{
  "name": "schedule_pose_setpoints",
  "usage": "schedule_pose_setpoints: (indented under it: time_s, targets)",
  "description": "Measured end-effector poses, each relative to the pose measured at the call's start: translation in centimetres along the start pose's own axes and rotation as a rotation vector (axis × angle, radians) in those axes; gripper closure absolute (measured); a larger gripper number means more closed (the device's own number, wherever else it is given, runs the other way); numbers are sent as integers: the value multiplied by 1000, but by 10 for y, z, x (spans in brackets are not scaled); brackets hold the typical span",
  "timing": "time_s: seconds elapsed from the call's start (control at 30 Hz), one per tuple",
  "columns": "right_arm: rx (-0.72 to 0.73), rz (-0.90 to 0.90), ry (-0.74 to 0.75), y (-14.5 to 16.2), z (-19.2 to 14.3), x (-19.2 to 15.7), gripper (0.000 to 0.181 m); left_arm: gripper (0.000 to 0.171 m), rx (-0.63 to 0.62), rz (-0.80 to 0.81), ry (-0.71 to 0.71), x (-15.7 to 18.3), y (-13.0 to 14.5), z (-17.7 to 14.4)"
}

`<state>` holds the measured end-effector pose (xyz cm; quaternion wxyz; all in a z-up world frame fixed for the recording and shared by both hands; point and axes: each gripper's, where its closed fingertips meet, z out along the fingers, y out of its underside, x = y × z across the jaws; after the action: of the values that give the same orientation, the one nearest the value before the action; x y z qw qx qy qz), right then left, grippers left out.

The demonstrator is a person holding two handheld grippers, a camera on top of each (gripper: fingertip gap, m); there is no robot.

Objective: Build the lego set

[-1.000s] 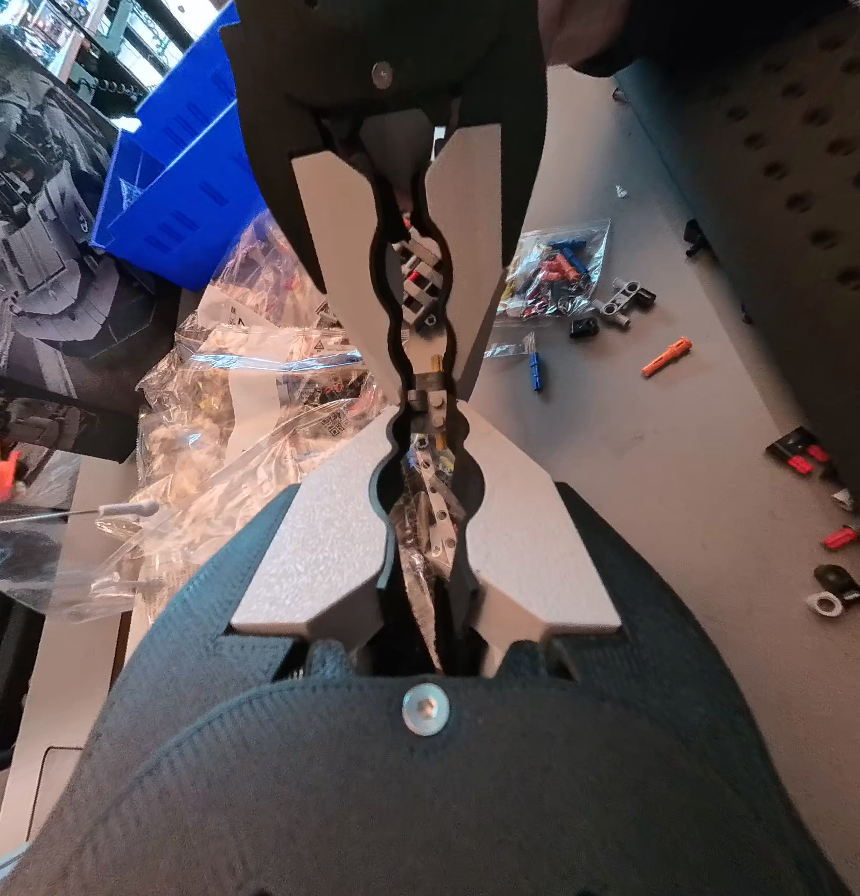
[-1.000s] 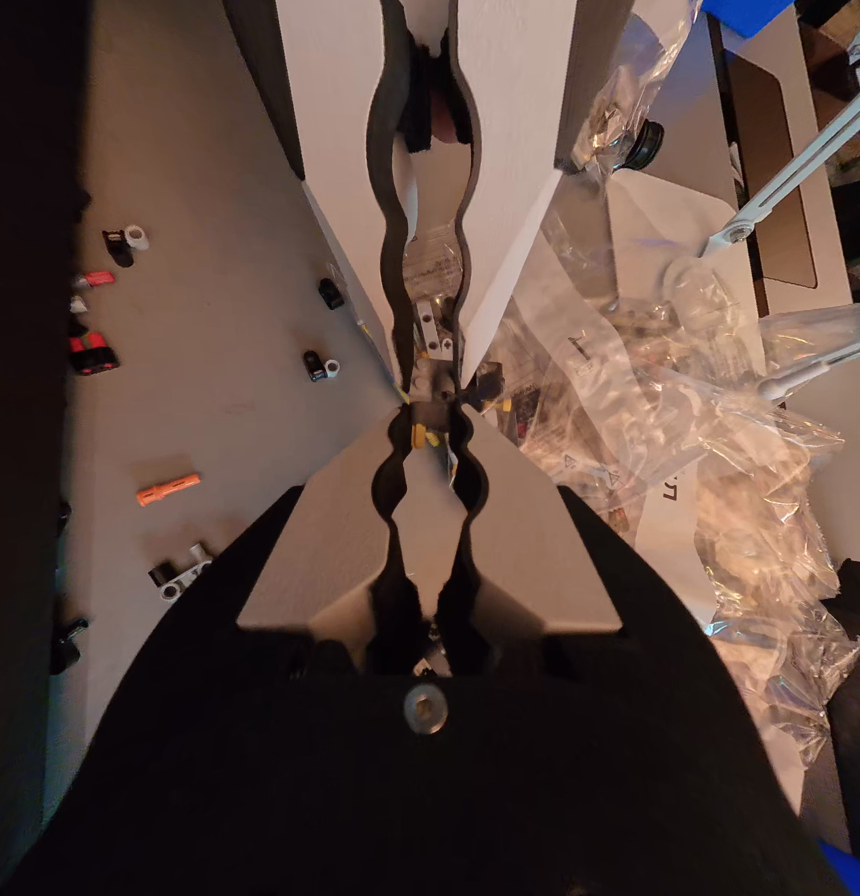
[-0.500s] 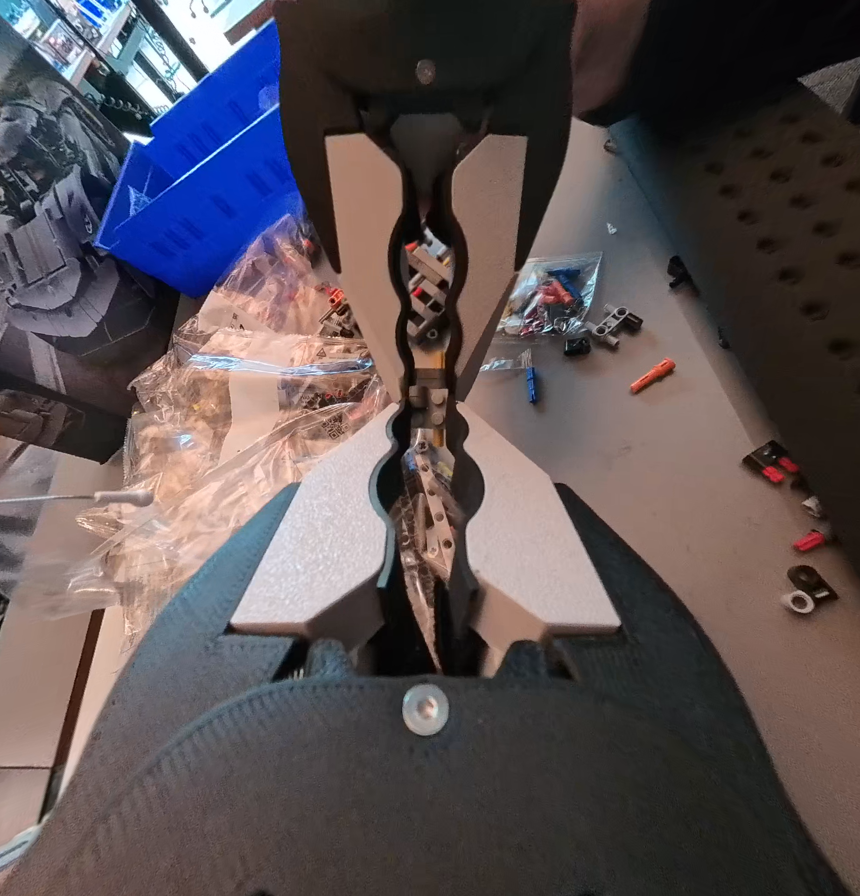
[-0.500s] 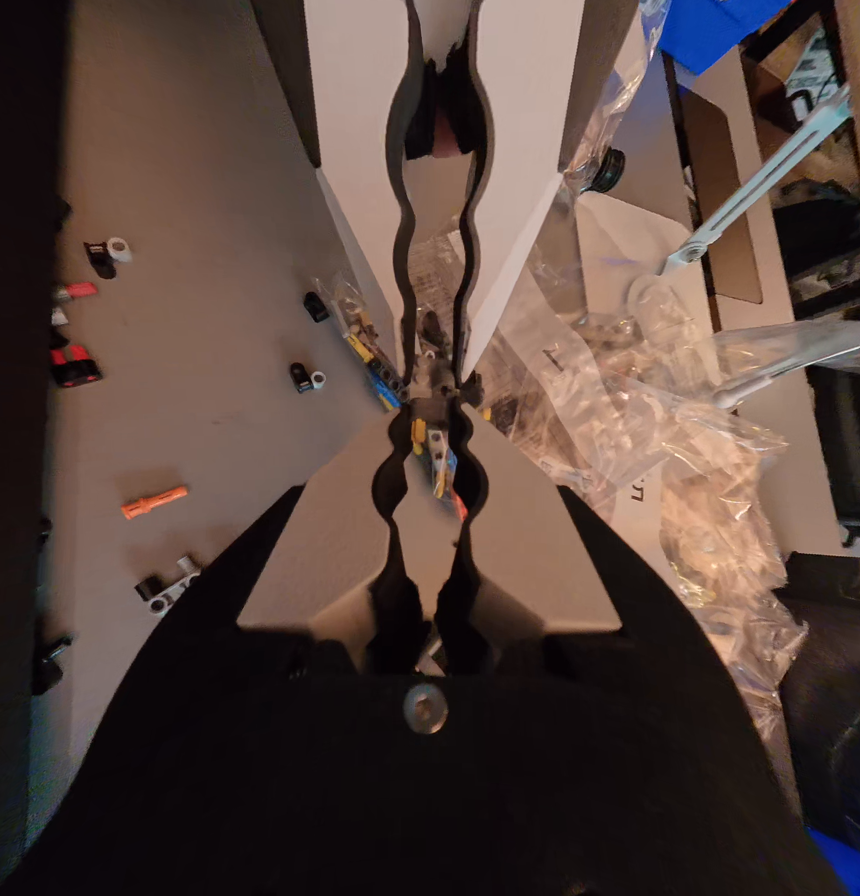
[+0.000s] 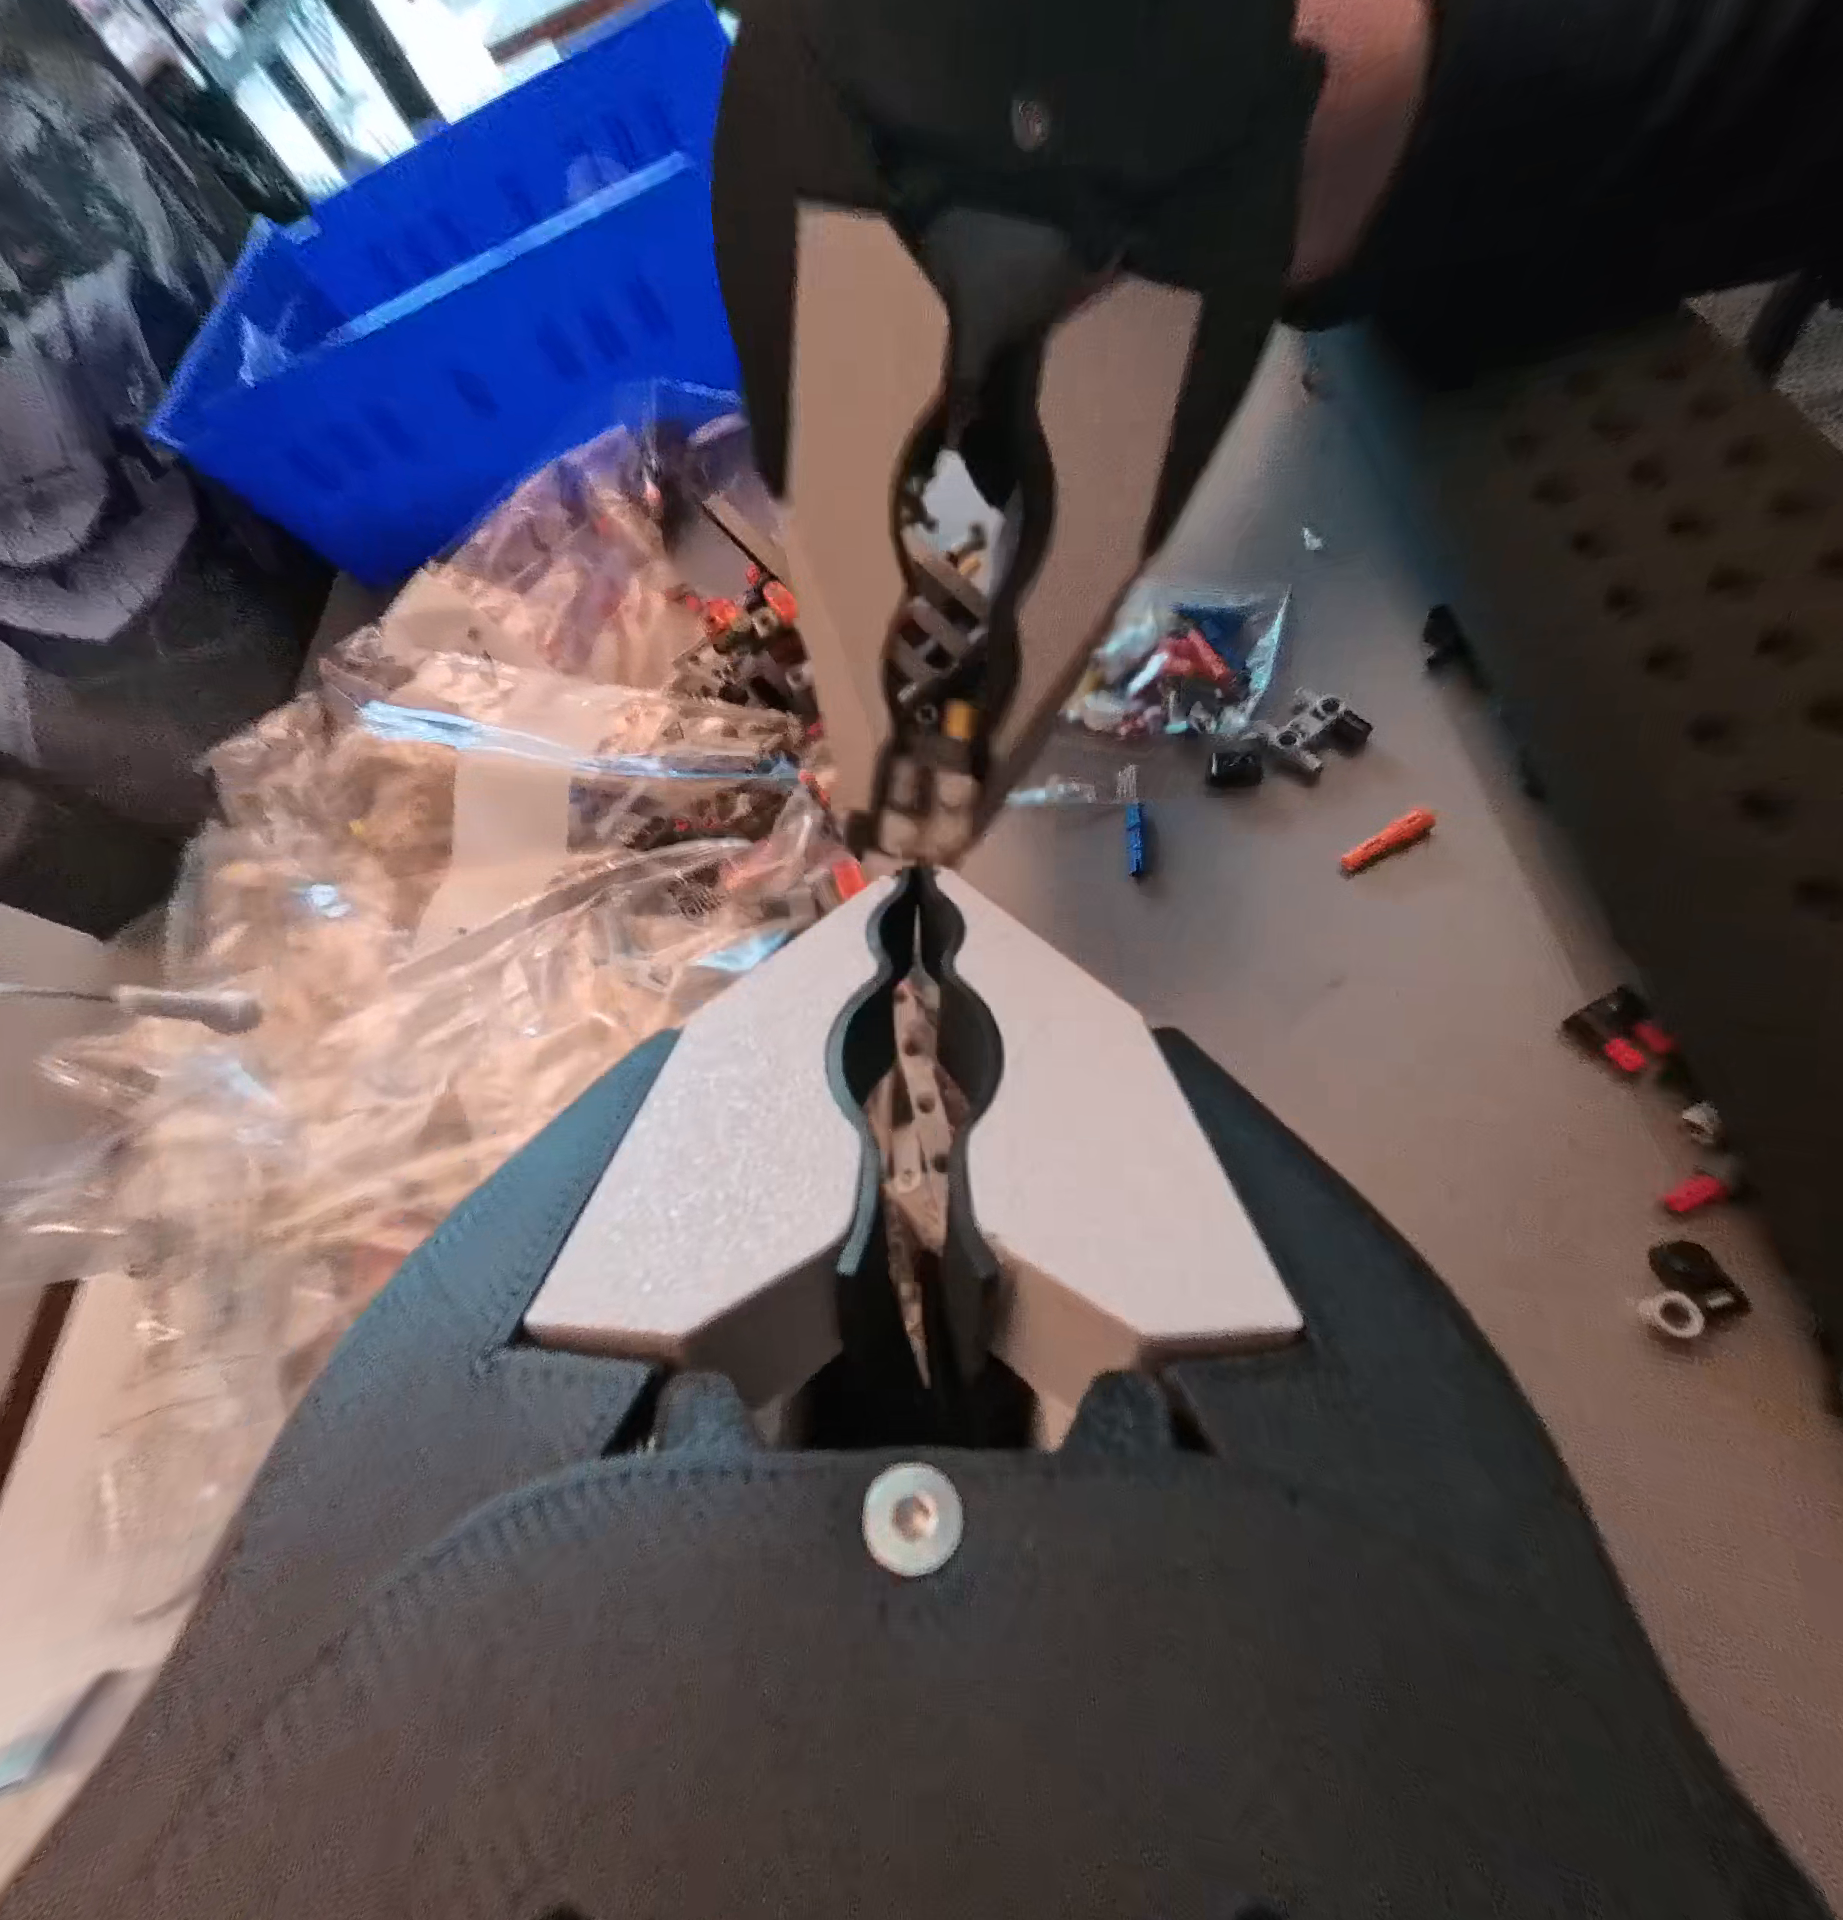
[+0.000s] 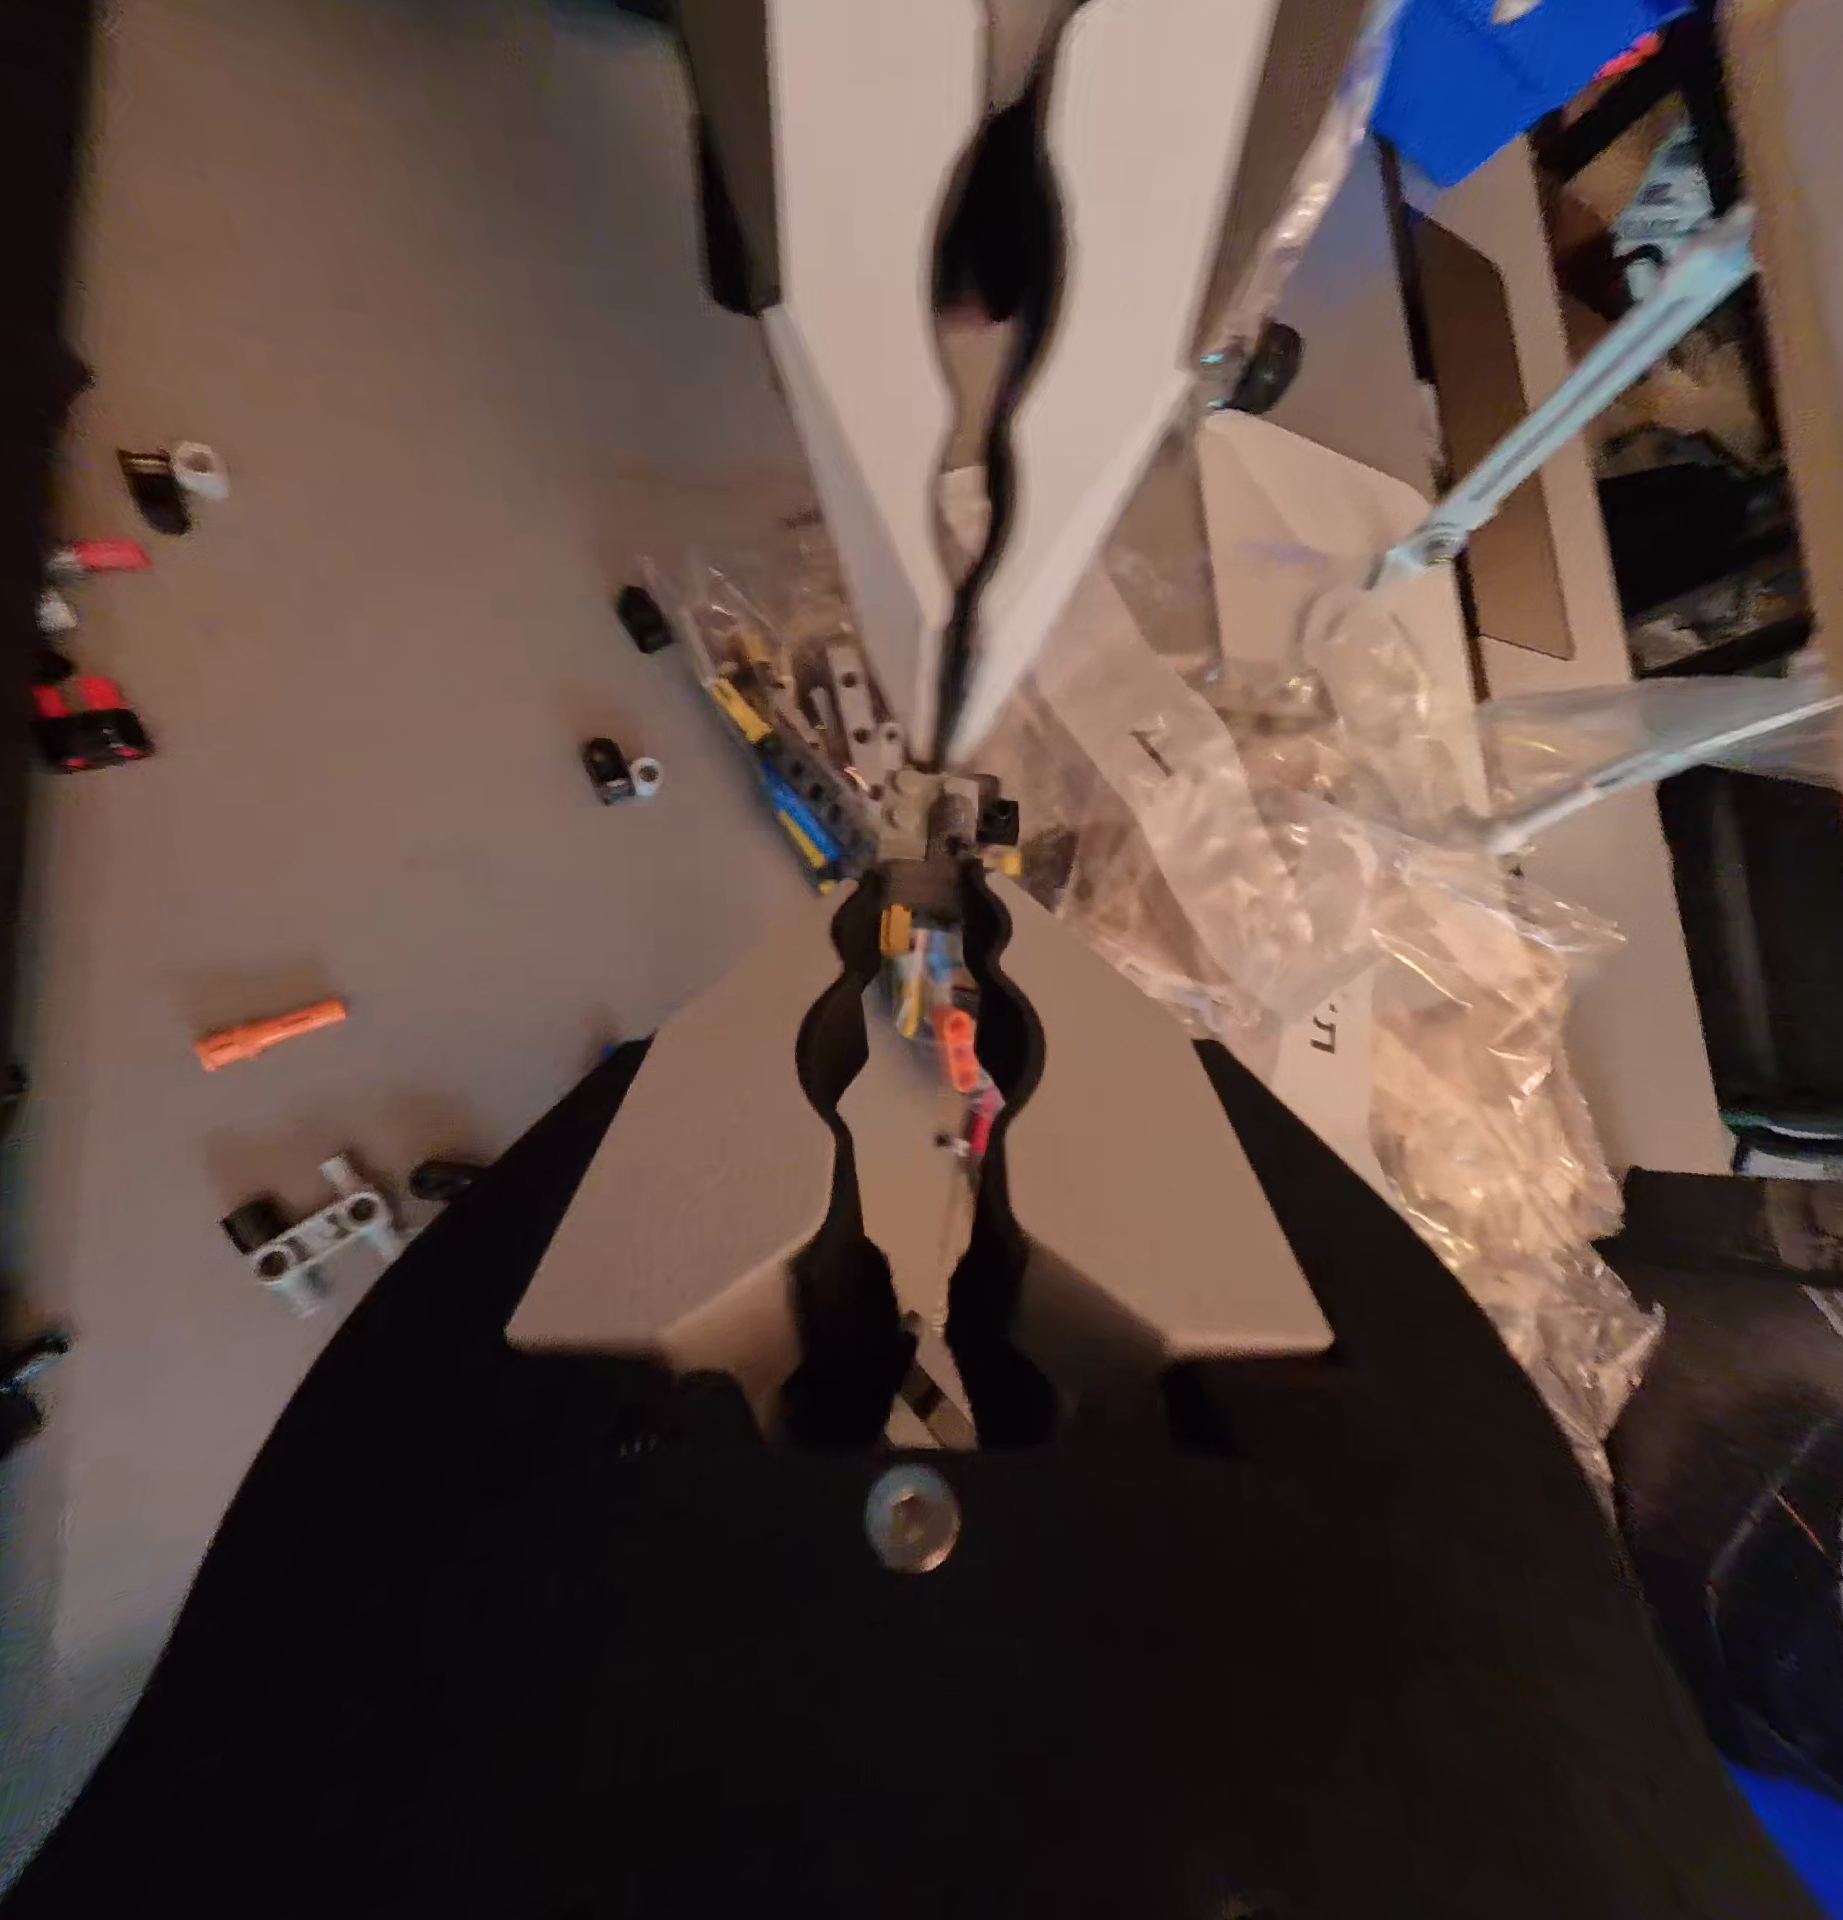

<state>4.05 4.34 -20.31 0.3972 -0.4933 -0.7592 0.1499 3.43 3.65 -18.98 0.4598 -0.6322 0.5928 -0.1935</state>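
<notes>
Two grippers met tip to tip above the grey table point(image 5: 1260, 1039), clear parts bags point(image 5: 397, 935) heaped alongside. Left gripper point(image 5: 915, 883) was pinched nearly closed and seemingly empty, while right gripper point(image 6: 922, 883) clamped a small grey lego assembly point(image 6: 927, 816) jutting forward along its fingers. Probably mid-joining; next needs another piece aligned squarely.

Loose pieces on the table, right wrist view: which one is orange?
The long orange pin, lying alone left of the right gripper; the others nearby are black, grey, white or red.
</notes>
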Motion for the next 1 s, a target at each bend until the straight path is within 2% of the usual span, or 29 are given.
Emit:
schedule_pose_setpoints:
  time_s: [0.1, 0.17, 0.33, 0.73, 1.0]
  targets:
    - [58, -8, 5, -7, -4, 2, 168, 165, 69, -64, 4, -3, -8, -3]
    - [53, -50, 14, -8, -2, -1, 169, 154, 88, -132, 32, -5, -9, -4]
    - [39, -141, 68, -8, 1, 1, 169, 148, 125, -244, 125, 2, -6, 2]
    - [49, -261, 143, -15, -1, 1, 168, 150, 220, -450, 281, 9, -13, 0]
    - [35, -241, 156, -11, 1, 6, 164, 157, 192, -404, 211, 2, -9, 4]
